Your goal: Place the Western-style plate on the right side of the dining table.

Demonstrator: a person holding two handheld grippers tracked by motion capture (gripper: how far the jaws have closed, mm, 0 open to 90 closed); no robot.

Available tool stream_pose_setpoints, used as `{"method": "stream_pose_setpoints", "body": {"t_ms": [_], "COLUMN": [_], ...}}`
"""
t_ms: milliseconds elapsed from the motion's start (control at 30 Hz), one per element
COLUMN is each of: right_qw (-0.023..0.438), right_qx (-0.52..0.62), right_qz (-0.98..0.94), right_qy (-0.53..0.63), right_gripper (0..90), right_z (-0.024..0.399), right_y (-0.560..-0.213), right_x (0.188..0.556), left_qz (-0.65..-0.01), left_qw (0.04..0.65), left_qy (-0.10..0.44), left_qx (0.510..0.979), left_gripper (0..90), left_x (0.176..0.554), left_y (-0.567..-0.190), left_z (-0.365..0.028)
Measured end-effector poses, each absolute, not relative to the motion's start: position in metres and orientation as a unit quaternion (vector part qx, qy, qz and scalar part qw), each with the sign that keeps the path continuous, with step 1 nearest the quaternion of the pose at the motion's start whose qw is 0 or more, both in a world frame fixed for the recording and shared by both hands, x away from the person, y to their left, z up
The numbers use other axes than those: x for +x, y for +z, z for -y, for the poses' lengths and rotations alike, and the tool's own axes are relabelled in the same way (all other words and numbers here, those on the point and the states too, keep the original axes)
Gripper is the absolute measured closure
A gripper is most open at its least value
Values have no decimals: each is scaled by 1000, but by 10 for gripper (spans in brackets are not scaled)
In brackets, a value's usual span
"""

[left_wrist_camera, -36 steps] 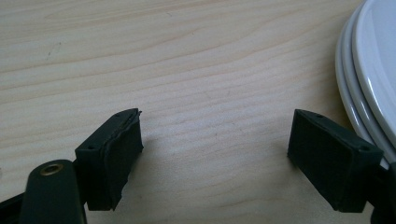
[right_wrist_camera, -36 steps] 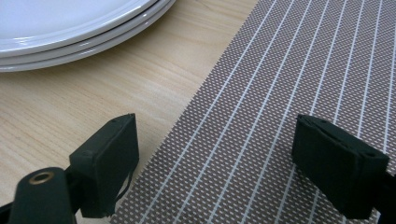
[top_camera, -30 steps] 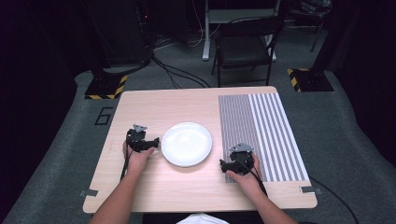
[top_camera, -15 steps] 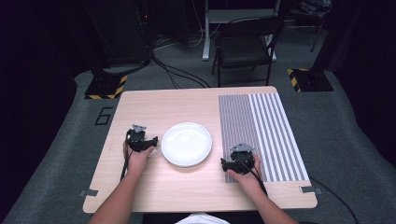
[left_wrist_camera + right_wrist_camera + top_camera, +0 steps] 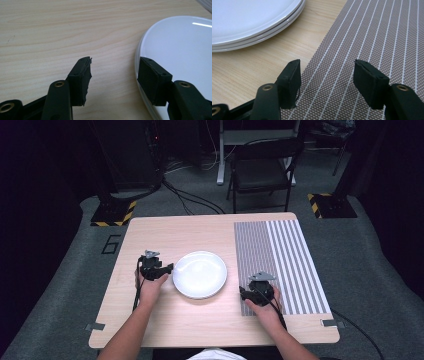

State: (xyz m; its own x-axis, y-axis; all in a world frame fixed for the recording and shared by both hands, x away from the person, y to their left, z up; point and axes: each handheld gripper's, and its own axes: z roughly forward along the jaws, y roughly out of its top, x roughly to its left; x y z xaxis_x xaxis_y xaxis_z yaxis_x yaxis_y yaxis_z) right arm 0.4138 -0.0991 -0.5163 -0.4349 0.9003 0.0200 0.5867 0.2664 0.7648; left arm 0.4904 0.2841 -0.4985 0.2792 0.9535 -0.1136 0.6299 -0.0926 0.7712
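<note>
Change: both grippers' jaws have just been closing from wide to about half apart, with nothing between them; the left gripper [image 5: 169,267] now tips toward the plates, its jaw end nearer the rim than a second ago.
Unchanged: plates, placemat and right gripper [image 5: 242,293] sit where they sat before.
Left gripper state: released, jaws part-way apart; in the left gripper view [image 5: 113,75] one pad sits over bare wood and the other over the plate rim, neither pressing on it.
Left gripper place: at 9 o'clock of the plates, just beside the rim, pointing toward 3 o'clock.
Right gripper state: released, jaws part-way apart and gripping nothing; in the right gripper view [image 5: 327,82] they hang over the near edge of the placemat.
Right gripper place: at about 4 o'clock of the plates, near but apart, on the placemat's left border, pointing toward 9 o'clock.
Plates: white plates [image 5: 200,274] [image 5: 180,50], stacked three high as the right gripper view shows [image 5: 249,22], lying flat at the middle of the surface [image 5: 200,232].
Plates axis: round, so no long axis and no heading; open face up.
Placemat: striped placemat [image 5: 280,260] [image 5: 372,40] at 3 o'clock of the plates, long axis running from 6 to 12 o'clock, stripes along it.
Hands: left hand [image 5: 150,287] and right hand [image 5: 265,307] each wrapped round a gripper.
</note>
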Motion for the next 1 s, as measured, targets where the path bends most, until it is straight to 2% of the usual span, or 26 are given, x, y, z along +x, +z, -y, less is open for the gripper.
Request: {"method": "stream_pose_setpoints", "body": {"t_ms": [167, 400, 767, 1000], "right_qw": [221, 225, 216, 181], "right_qx": [481, 488, 487, 491], "right_qz": [-766, -756, -751, -747], "right_qy": [366, 375, 390, 410], "right_gripper": [395, 407, 430, 501], "right_z": [103, 104, 92, 88], "right_y": [-513, -503, -496, -500], "right_x": [415, 416, 430, 439], "left_qz": [-576, -560, -567, -565], "left_qw": [389, 420, 444, 451], "left_qy": [201, 173, 122, 106], "left_qx": [690, 692, 683, 683], "left_gripper": [437, 516, 588, 612], "left_x": [489, 484, 484, 485], "left_y": [-495, -492, -499, -500], "left_z": [-283, -285, -290, -288]}}
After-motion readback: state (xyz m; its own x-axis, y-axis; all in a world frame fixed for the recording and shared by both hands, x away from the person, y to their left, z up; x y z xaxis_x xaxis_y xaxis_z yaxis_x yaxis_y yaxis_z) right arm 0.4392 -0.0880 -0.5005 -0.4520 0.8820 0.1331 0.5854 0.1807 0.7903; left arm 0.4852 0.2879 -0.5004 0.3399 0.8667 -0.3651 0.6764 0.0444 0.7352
